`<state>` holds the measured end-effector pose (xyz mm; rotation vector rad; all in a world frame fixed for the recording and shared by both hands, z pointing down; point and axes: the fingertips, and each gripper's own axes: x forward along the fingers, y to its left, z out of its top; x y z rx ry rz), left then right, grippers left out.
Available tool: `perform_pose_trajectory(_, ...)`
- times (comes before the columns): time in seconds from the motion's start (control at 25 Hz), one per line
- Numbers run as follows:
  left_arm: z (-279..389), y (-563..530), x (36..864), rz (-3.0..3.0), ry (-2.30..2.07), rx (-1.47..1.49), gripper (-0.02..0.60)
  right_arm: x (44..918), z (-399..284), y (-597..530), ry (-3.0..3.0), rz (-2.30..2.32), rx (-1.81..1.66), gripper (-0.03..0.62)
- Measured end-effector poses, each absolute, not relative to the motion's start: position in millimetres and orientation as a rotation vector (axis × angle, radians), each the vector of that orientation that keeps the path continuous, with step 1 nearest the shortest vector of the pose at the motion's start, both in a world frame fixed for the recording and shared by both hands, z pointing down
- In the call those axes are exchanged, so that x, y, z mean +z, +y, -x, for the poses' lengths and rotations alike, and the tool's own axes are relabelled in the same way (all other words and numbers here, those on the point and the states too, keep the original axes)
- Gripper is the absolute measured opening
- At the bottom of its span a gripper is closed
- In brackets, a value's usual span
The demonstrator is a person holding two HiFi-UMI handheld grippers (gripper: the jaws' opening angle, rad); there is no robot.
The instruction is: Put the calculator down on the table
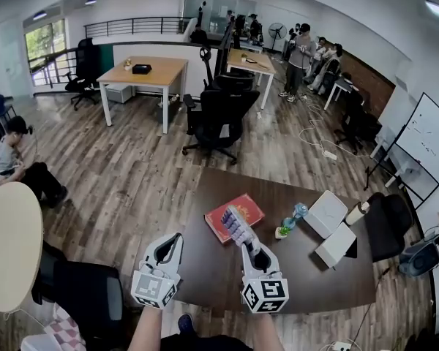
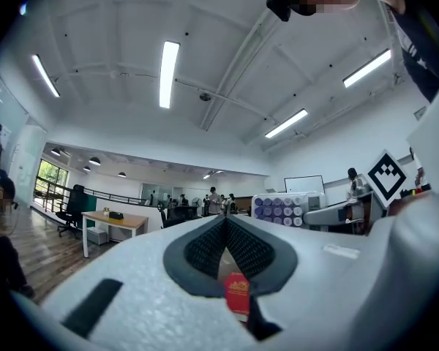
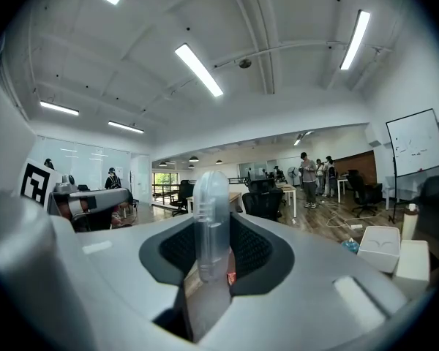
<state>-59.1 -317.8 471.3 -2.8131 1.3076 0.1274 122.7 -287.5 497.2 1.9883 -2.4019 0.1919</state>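
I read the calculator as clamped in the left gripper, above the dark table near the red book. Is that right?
No: the right gripper, not the left gripper, clamps the calculator, as the right gripper view shows. It is above the dark table near the red book.

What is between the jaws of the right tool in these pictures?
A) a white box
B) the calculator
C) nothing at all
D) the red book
B: the right tool is closed on the calculator, whose keys show in the head view; the red book lies flat on the dark table.
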Motion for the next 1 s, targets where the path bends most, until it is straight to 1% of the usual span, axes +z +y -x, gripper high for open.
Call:
perform_pose_trajectory(0.16, 62, -344, 473, 2.815, 1.317, 0.108, -0.005, 493, -120, -311, -2.381, -1.977, 0.122, 0.115)
perform_pose_trajectory(0.32, 54, -358, 476, 2.814, 1.294, 0.150, -0.005, 492, -128, -329, -2.386, -1.970, 0.101, 0.115)
perform_pose_trajectory(0.72, 35, -391, 466, 2.739, 1.363, 0.141, -0.005, 490, -145, -372, -2.413, -1.882, 0.027, 0.115)
perform_pose_trajectory(1.0, 25, -398, 469, 2.736, 1.366, 0.137, -0.005, 501, -153, -383, -2.427, -1.848, 0.067, 0.115)
